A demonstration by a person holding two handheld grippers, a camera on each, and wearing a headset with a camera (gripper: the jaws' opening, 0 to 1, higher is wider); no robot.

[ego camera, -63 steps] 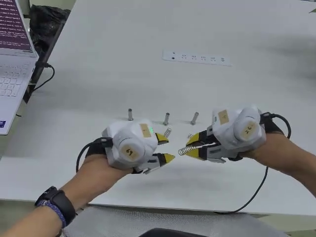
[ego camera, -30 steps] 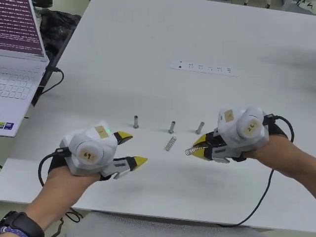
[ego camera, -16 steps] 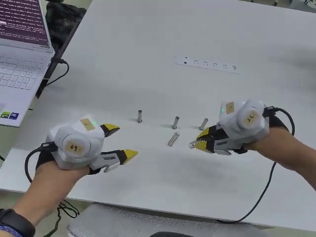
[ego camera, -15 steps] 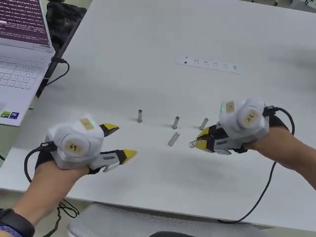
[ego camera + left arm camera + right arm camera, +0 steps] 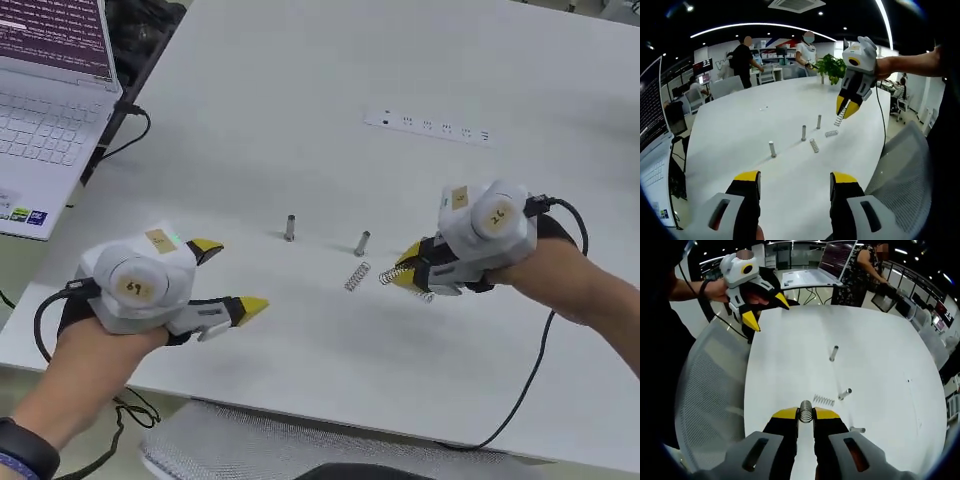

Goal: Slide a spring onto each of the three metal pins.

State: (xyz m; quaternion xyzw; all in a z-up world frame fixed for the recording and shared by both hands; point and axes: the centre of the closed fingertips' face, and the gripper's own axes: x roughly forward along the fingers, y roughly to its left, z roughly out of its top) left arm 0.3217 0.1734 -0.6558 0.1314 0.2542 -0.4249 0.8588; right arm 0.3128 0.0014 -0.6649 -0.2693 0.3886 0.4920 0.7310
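Three pins [image 5: 803,132] bare. My right claw [image 5: 407,270] pinches one spring [image 5: 806,408] close by end pin [image 5: 857,429]; left claw [image 5: 795,182] open, empty, well apart. Step: first threading. Next, I reckon: line coil over pin tip, lower.

Hidden behind the right gripper [image 5: 403,270] in the head view: the third metal pin [image 5: 857,429], nearest the right edge of the bench [image 5: 300,120]. Mostly covered there too, a loose spring [image 5: 831,133]. Half buried between the jaws, the clamped spring [image 5: 805,411]. Cut by the picture's upper left corner, the laptop [image 5: 50,100], screen text too small to read.
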